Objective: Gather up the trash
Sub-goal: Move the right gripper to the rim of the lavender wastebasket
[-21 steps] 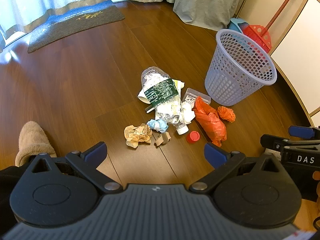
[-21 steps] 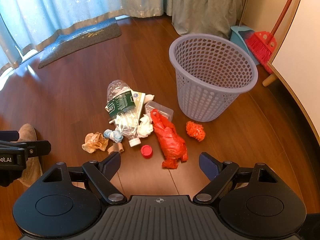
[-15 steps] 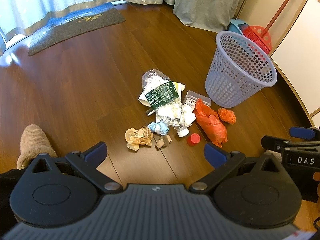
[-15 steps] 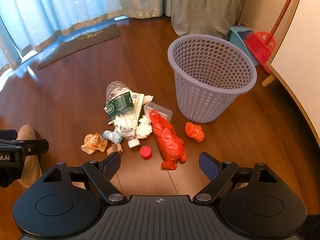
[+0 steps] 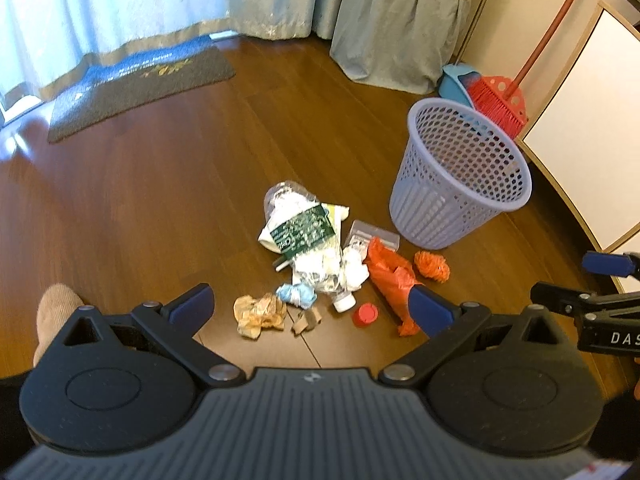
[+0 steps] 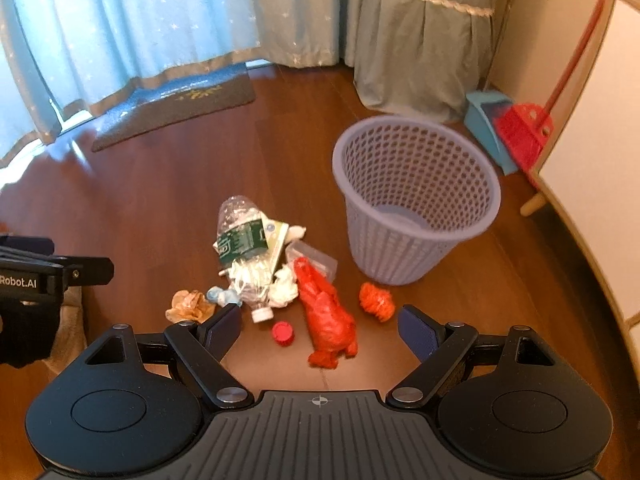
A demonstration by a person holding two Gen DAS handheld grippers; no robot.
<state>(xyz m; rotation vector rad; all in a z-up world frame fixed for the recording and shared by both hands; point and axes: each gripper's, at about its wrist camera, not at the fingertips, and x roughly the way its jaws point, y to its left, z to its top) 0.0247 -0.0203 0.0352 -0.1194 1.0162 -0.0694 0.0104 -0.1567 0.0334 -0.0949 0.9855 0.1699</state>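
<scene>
Both units are hovering above the litter. The left gripper (image 5: 308, 308) and right gripper (image 6: 320, 326) are standing fully open, holding nothing. The crushed bottle (image 6: 242, 240), red plastic bag (image 6: 326, 316), red cap (image 6: 282, 333) and paper wads are lying on the floor beside the empty lavender basket (image 6: 416, 200). Judgement: collection is not yet starting.

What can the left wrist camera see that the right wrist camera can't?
Only the left wrist view shows a socked foot and small cardboard scraps by the pile. Only the right wrist view looks down into the basket to its bare bottom. Both show the lilac basket, crushed bottle, red cap, orange bag, red broom and doormat. Both grippers, left and right, are open.
</scene>
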